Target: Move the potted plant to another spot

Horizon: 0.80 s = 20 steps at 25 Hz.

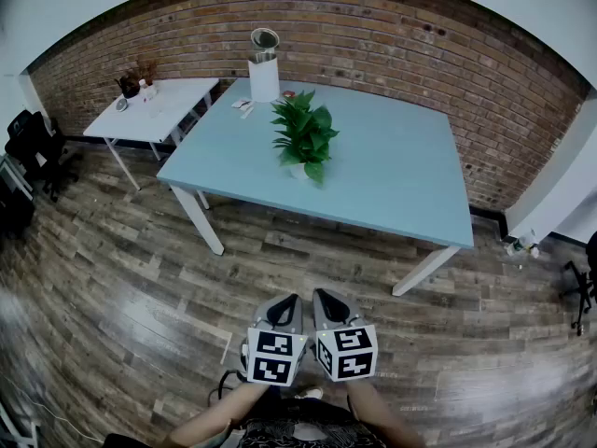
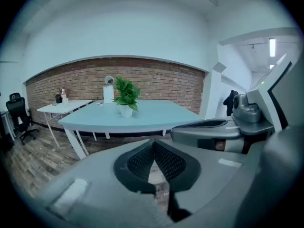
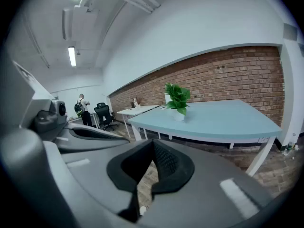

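Green leafy plant in a white pot point(image 1: 302, 144) stands upright near the front edge of the pale blue table point(image 1: 401, 180), dead ahead, well apart from left gripper point(image 1: 290, 300) and right gripper point(image 1: 320, 295), both closed on nothing, side by side, neither nearer

Head view: above and behind the left gripper point(image 1: 291, 302) and right gripper point(image 1: 321, 298), facing steeply down.
Gripper views: low, along each one's jaws, table point(image 1: 401, 180) well ahead.
Shared by all three: table, potted plant point(image 1: 303, 138), brick wall point(image 1: 373, 26).

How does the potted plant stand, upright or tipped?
Upright: the potted plant rests on its pot's base on the table, leaves above.
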Available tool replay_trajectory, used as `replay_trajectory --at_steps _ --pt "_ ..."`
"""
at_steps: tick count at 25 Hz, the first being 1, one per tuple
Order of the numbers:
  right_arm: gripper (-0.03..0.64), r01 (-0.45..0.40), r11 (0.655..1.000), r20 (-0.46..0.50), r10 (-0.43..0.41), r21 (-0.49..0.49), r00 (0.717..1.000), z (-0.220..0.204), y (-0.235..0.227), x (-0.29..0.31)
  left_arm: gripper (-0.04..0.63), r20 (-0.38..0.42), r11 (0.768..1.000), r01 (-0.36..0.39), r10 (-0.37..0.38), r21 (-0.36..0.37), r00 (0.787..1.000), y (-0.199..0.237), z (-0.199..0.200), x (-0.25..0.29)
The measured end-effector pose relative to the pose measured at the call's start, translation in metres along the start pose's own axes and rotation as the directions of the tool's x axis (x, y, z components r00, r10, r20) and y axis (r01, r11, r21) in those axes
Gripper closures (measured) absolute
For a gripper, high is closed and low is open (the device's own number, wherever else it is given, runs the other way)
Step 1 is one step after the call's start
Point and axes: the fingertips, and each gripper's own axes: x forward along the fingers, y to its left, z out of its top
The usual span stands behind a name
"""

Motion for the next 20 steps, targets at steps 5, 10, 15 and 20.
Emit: replay_trajectory --at_steps 5,10,15,20 --pt "0.612 0.001 1.000 0.005 -0.001 0.001 1.000 0.000 -0.002 0.000 0.595 0.000 1.000 0.004 -0.004 0.005 1.000 -0.001 0.002 0.004" --pt "0.611 0.019 1.000 0.001 -0.019 0.012 1.000 0.000 -0.005 0.009 0.595 -0.006 1.000 0.011 -0.011 0.009 1.000 0.009 0.002 0.011" --pt "0.611 0.035 0.999 -0.005 -0.035 0.014 0.999 0.006 -0.006 0.029 0.595 -0.008 1.000 0.023 -0.023 0.001 1.000 0.027 0.008 0.026" --pt "0.611 0.050 0.999 -0.009 -0.049 0.023 0.999 0.019 -0.013 0.057 0.595 -0.012 0.999 0.048 -0.048 0.011 0.999 0.045 0.021 0.050"
